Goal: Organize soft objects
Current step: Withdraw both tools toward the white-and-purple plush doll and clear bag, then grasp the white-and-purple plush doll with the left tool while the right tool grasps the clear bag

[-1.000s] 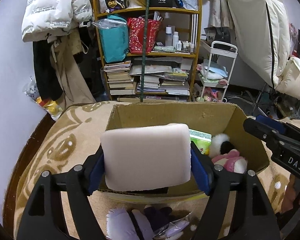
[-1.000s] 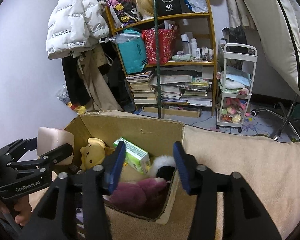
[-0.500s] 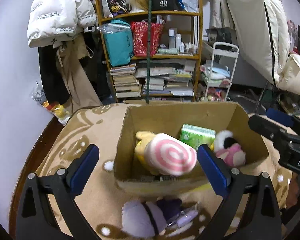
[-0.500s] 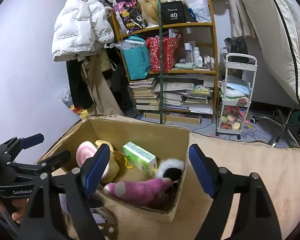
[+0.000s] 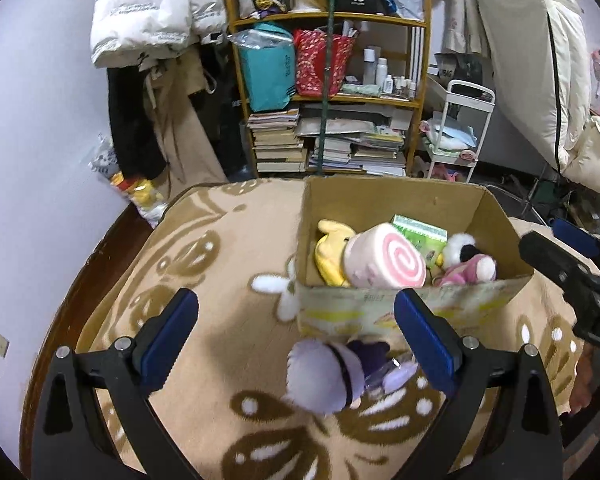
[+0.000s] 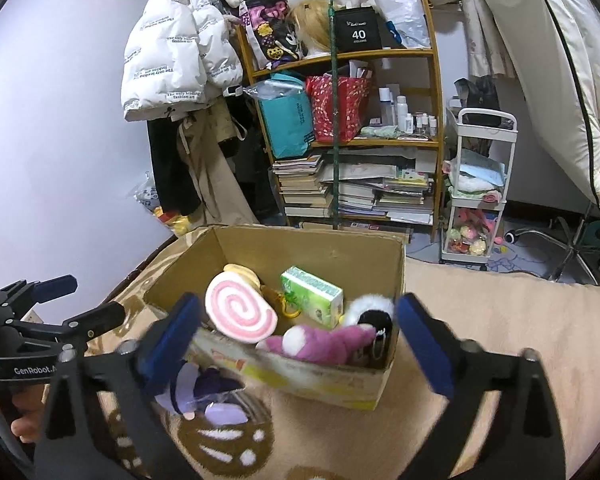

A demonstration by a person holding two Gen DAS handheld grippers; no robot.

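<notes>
Patterned tan blanket (image 5: 220, 264) (cluttered bookshelf (image 6: 352, 136) behind); left tool (image 5: 296, 340) wide, right tool (image 6: 296, 344) opening, both empty.

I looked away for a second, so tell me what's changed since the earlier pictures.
The left gripper let go of the pink swirl roll cushion, which now lies in the cardboard box. The right gripper is opening, nothing between its jaws. Both have drawn back from the box. The purple plush and the box's other toys stayed put.
</notes>
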